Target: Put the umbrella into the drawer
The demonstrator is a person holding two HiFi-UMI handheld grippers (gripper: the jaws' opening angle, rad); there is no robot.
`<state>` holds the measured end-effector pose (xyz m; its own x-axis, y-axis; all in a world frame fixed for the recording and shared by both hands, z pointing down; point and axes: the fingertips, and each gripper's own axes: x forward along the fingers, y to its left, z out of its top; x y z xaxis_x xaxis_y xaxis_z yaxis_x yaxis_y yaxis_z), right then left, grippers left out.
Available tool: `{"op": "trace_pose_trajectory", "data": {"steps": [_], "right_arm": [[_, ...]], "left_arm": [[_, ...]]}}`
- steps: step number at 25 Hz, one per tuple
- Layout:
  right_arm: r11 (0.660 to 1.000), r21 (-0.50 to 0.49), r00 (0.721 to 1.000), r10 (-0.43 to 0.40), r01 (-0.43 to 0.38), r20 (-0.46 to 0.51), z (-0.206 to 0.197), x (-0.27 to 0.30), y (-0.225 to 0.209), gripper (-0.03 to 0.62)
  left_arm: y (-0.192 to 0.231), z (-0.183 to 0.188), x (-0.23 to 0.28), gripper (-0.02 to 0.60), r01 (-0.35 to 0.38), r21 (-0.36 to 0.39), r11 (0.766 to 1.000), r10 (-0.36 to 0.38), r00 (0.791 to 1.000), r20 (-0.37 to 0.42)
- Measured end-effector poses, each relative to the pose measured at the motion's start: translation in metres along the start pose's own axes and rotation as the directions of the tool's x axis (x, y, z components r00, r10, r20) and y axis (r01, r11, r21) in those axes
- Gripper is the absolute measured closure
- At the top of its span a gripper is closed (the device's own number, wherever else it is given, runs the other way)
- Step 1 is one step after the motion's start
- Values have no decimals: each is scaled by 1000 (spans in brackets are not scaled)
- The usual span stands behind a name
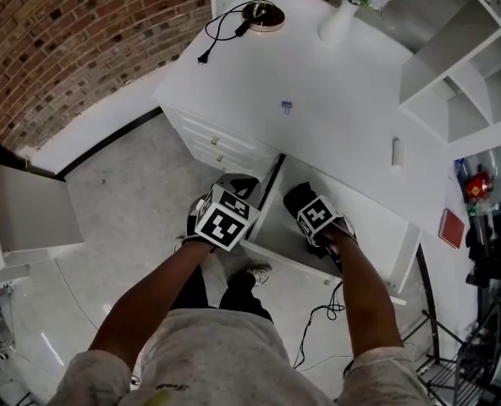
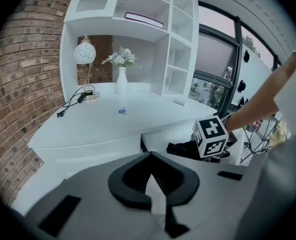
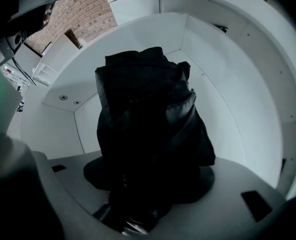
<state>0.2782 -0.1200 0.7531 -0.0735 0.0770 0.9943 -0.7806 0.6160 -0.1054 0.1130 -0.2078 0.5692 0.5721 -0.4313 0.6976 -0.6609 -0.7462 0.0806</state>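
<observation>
The black folded umbrella [image 1: 294, 197] lies inside the open white drawer [image 1: 272, 229] under the desk top. My right gripper [image 1: 306, 206] is shut on it, with its marker cube just behind. In the right gripper view the umbrella [image 3: 148, 129] fills the middle, held at the jaws [image 3: 138, 206], with the drawer walls [image 3: 228, 84] all round it. My left gripper [image 1: 236, 184] hovers left of the drawer, outside it, shut and holding nothing. The left gripper view shows its closed jaws [image 2: 155, 204], and beyond them the umbrella [image 2: 180, 149] in the drawer [image 2: 158, 134].
On the white desk [image 1: 318, 83] stand a lamp [image 1: 263, 13] with a loose plug [image 1: 206, 57], a flower vase [image 1: 339, 19], a small blue thing [image 1: 286, 106] and a small white thing [image 1: 397, 152]. White shelves [image 1: 462, 74] rise at the right. A cable [image 1: 318, 320] lies on the floor.
</observation>
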Motion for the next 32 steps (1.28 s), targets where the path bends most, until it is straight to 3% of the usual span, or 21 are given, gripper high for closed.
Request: {"op": "trace_pose_trajectory", "data": {"steps": [19, 32], "right_arm": [[1000, 9, 999, -11, 11, 37, 0, 0, -2, 329], [1000, -11, 999, 2, -2, 49, 0, -6, 4, 327]], "left_arm": [[0, 1, -8, 588, -13, 21, 1000, 14, 1000, -14], [-1, 21, -23, 588, -21, 53, 998, 20, 999, 26]]}}
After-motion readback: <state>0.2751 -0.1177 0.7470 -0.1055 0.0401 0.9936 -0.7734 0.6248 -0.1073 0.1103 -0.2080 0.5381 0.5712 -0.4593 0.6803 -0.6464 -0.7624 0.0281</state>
